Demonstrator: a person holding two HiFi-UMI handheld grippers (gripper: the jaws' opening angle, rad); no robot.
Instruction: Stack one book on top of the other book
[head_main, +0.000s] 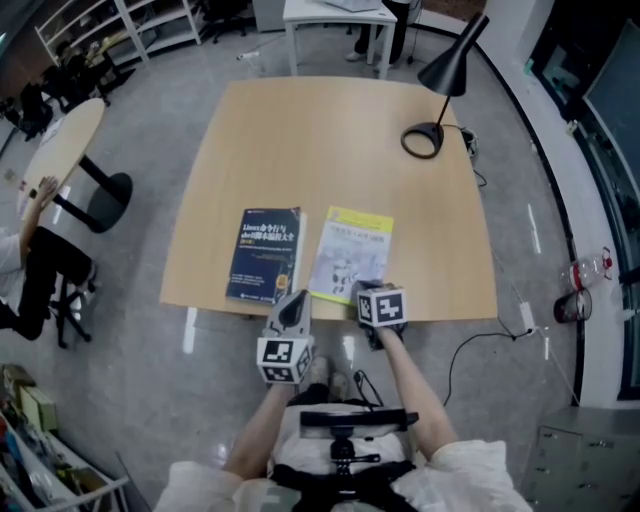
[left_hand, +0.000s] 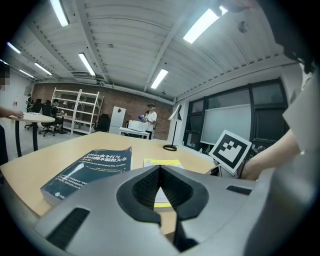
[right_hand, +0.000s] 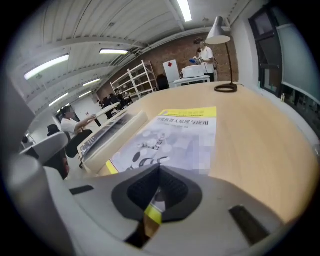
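Two books lie side by side on the wooden table (head_main: 330, 130), near its front edge. On the left is the dark blue book (head_main: 265, 255) (left_hand: 90, 167) (right_hand: 107, 135). On the right lies the yellow-and-white book (head_main: 350, 255) (left_hand: 162, 163) (right_hand: 175, 135). My left gripper (head_main: 293, 308) (left_hand: 160, 167) is shut and empty, just off the table's front edge between the two books. My right gripper (head_main: 372, 292) (right_hand: 160, 167) is shut with nothing held, tilted down over the near edge of the yellow-and-white book.
A black desk lamp (head_main: 440, 90) (left_hand: 172, 130) (right_hand: 222, 50) stands at the table's far right. A round table (head_main: 65, 140) with a seated person is off to the left. A white table (head_main: 335, 20) stands beyond. A cable (head_main: 490, 340) trails on the floor at right.
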